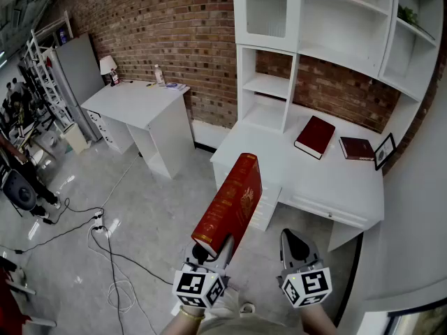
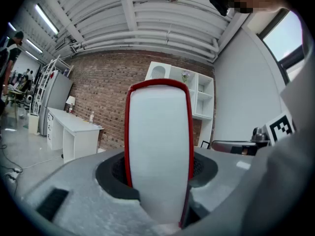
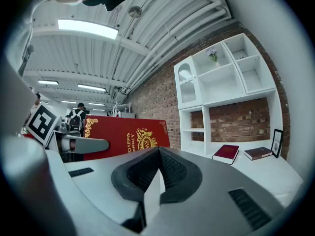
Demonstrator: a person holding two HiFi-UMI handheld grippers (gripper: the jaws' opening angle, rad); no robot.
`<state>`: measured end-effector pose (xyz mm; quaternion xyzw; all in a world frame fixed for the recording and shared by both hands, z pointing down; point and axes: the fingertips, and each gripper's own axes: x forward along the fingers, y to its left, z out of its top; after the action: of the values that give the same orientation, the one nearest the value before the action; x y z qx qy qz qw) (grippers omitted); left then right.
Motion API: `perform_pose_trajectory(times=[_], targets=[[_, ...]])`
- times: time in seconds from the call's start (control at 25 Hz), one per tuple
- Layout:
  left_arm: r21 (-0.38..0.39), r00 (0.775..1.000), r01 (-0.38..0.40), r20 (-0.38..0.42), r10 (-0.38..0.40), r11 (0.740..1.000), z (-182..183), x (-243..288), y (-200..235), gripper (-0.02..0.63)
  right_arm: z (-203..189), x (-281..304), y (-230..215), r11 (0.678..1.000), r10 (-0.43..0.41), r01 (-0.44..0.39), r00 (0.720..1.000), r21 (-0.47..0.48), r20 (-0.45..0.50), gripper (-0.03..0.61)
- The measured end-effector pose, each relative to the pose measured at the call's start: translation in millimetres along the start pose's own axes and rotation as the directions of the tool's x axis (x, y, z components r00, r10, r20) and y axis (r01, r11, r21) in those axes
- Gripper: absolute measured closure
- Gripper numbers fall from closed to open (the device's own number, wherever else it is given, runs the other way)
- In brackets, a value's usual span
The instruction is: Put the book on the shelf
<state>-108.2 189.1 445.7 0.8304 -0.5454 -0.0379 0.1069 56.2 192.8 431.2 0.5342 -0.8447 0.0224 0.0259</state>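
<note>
Book: thick red hardcover book with gold print point(image 1: 230, 202) — in the air, before the front left corner of the white desk point(image 1: 328, 180).
Left gripper point(image 1: 218, 248): pinches the book's lower end.
Right gripper point(image 1: 295, 246): jaws pressed together, empty.
Advice: hold firmly — aim for a free compartment of the white shelf unit point(image 1: 269, 86).

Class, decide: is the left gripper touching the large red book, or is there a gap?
Touching. In the left gripper view, the left gripper has its jaws pressed on both covers of the large red book.
</note>
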Motion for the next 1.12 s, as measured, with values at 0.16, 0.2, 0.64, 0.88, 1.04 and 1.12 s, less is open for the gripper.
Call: perform_pose_trajectory(times=[0.16, 0.2, 0.64, 0.88, 1.04, 1.12], targets=[[0.021, 1.0, 0.014, 0.017, -0.014, 1.0, 4, -29, -31, 0.38, 10, -35, 0, 1.0, -0.01, 0.011, 1.0, -0.003, 0.03, 0.572], [0.028, 1.0, 0.012, 0.02, -0.013, 1.0, 5, -35, -35, 0.38, 12, -41, 0, 1.0, -0.014, 0.014, 0.999, -0.001, 0.038, 0.572], [0.042, 0.998, -0.041, 0.057, 0.039, 0.998, 14, -72, -44, 0.38, 20, -69, 28, 0.999, 0.041, -0.039, 0.996, -0.029, 0.073, 0.572], [0.04, 0.997, -0.054, 0.055, 0.052, 0.998, 14, -73, -46, 0.38, 20, -73, 31, 0.997, 0.07, -0.069, 0.995, -0.027, 0.077, 0.572], [0.043, 0.997, -0.053, 0.057, 0.05, 0.998, 11, -71, -43, 0.38, 13, -72, 33, 0.997, 0.079, -0.078, 0.994, -0.019, 0.071, 0.572], [0.042, 0.997, -0.053, 0.059, 0.051, 0.998, 10, -69, -41, 0.38, 9, -69, 35, 0.996, 0.087, -0.086, 0.994, -0.018, 0.067, 0.572]])
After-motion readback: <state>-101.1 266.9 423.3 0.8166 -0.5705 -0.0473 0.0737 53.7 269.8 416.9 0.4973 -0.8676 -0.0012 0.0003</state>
